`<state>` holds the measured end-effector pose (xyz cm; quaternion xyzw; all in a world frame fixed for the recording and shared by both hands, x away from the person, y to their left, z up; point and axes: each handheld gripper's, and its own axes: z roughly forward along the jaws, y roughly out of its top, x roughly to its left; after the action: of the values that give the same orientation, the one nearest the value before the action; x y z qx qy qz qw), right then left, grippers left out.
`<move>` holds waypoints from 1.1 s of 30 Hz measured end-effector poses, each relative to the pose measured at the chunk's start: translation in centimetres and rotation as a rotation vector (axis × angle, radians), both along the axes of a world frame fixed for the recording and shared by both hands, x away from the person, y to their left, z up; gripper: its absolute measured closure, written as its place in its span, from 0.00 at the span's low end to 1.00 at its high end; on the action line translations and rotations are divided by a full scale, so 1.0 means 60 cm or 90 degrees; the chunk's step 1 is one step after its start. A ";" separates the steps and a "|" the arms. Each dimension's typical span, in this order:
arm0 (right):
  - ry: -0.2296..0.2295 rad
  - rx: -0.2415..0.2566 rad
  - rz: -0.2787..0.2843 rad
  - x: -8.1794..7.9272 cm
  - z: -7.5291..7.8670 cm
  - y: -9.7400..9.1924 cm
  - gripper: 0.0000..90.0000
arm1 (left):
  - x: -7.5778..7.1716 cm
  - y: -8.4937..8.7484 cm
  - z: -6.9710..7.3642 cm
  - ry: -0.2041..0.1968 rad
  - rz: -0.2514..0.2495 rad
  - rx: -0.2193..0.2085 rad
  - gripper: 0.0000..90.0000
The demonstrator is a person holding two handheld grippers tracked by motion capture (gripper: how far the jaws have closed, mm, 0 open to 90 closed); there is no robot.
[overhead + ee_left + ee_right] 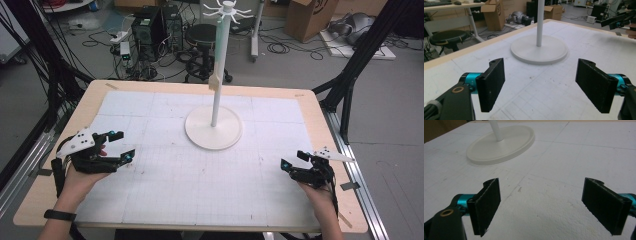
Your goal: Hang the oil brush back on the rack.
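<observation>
Both pairs of tongs rest low at the near edge of the wooden table, which is covered with a white gridded mat. The left tongs sit near left and the right tongs near right, each with jaws spread wide and nothing between them. Farther off, at the middle of the mat, stands the tall white stand with a round flat base and a thin upright pole topped by hooked arms. It stands well apart from both tongs. To work on it well, I judge one pair of tongs should steady the pole low down, approaching level and square, while the other pair reaches up, since a top-heavy stand tips easily.
</observation>
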<state>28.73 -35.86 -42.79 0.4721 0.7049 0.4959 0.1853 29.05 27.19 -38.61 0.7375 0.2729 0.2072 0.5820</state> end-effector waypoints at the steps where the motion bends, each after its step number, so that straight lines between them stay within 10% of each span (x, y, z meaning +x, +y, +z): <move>1: -0.001 -0.002 -0.001 0.000 -0.001 0.000 0.16 | -0.001 0.003 -0.007 0.003 0.001 0.002 0.26; 33: 0.001 -0.022 0.006 0.000 -0.005 0.006 0.16 | -0.012 0.029 -0.042 0.000 0.021 0.025 0.22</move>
<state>28.75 -35.52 -43.09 0.4661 0.7158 0.4838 0.1907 28.32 28.93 -41.13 0.7442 0.2809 0.2220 0.5639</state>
